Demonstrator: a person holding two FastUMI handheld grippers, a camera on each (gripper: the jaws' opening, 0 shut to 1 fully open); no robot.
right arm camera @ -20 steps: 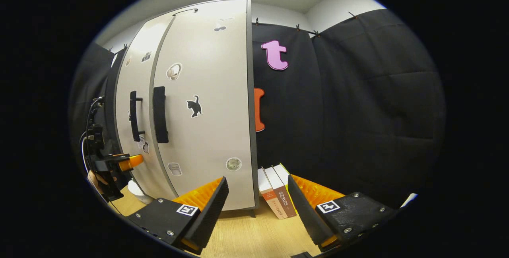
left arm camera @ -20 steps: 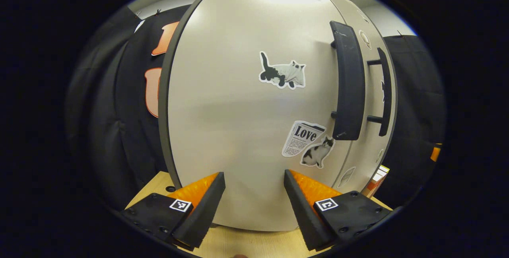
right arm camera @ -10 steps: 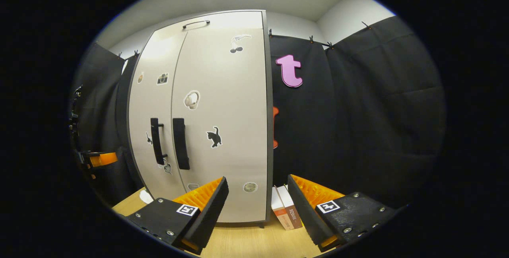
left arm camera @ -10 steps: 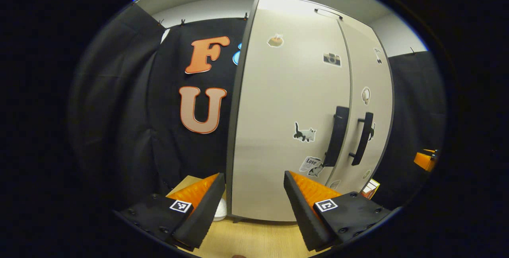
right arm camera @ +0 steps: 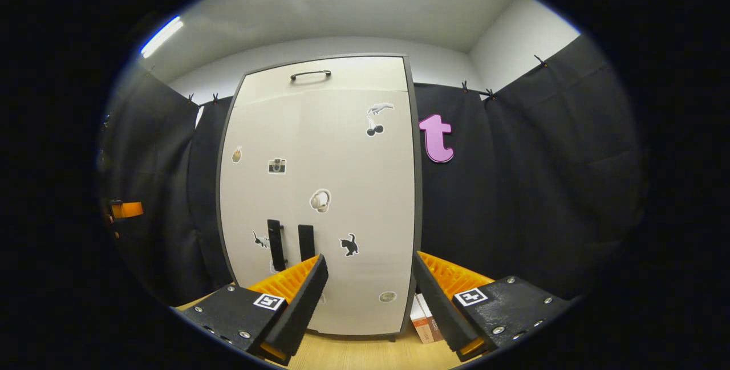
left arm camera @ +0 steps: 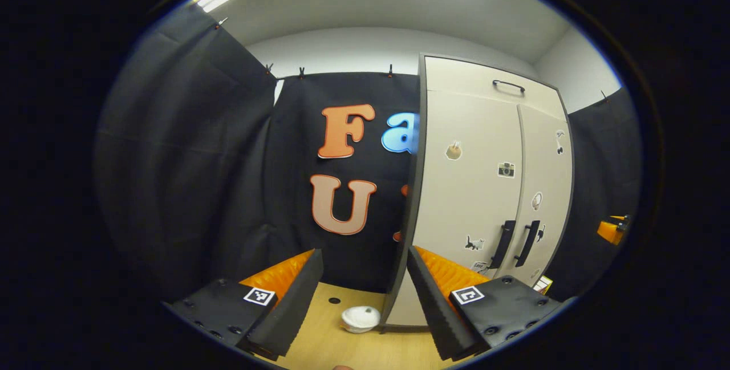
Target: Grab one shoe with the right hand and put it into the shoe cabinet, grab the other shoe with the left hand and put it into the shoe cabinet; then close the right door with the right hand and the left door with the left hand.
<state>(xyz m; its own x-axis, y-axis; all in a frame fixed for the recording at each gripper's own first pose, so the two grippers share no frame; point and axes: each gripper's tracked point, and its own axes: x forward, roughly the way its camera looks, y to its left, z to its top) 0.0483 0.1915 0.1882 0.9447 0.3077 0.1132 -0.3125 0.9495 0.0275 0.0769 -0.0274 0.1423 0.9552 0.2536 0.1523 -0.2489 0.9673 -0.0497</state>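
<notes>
The pale shoe cabinet (left arm camera: pixel 473 199) stands on the right of the left gripper view with both doors shut flush and its two dark handles (left arm camera: pixel 515 243) side by side. My left gripper (left arm camera: pixel 363 256) is open and holds nothing, well back from the cabinet's left edge. In the right gripper view the cabinet (right arm camera: pixel 325 187) sits at the centre, its handles (right arm camera: pixel 291 244) low on the doors. My right gripper (right arm camera: pixel 369 259) is open and holds nothing, some way from the doors. The left gripper (right arm camera: pixel 126 209) shows at the far left, the right gripper (left arm camera: pixel 611 230) at the far right.
A small white bowl-like object (left arm camera: pixel 360 318) lies on the wooden table (left arm camera: pixel 342 347) by the cabinet's left foot. Books (right arm camera: pixel 425 318) lean against the cabinet's right side. Black cloth walls close in behind and at both sides.
Both grippers have drawn back from the cabinet, which now looks smaller and farther off. The left view has swung left, off the door front. The doors stay shut.
</notes>
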